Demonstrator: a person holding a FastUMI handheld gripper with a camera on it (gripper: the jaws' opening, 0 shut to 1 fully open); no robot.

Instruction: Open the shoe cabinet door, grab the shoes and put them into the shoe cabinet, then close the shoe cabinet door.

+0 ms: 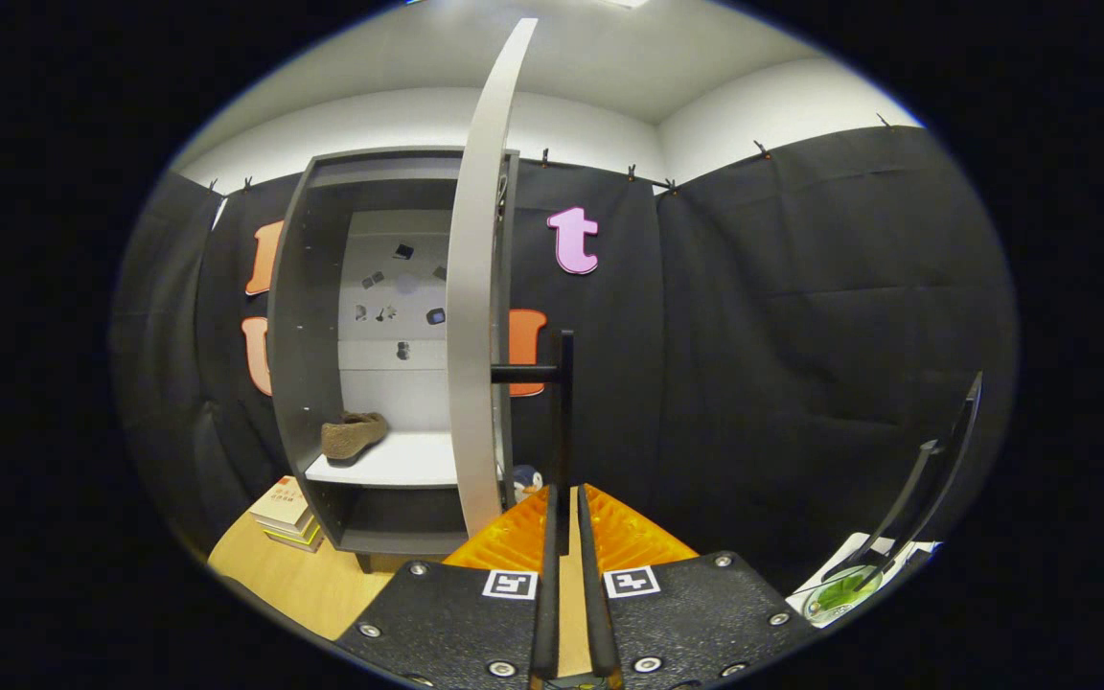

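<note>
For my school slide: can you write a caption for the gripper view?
Gripper shut on the door handle of the open shoe cabinet, one shoe on its shelf.

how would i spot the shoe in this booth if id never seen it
Find the tall dark shoe cabinet standing against the black cloth wall, its pale door swung open edge-on, with the gripper closed on the door's black handle. Inside, on the white shelf, lies the shoe. It is a brown, soft-looking slipper, the sole item on that shelf, unlike the books stacked outside.
</note>
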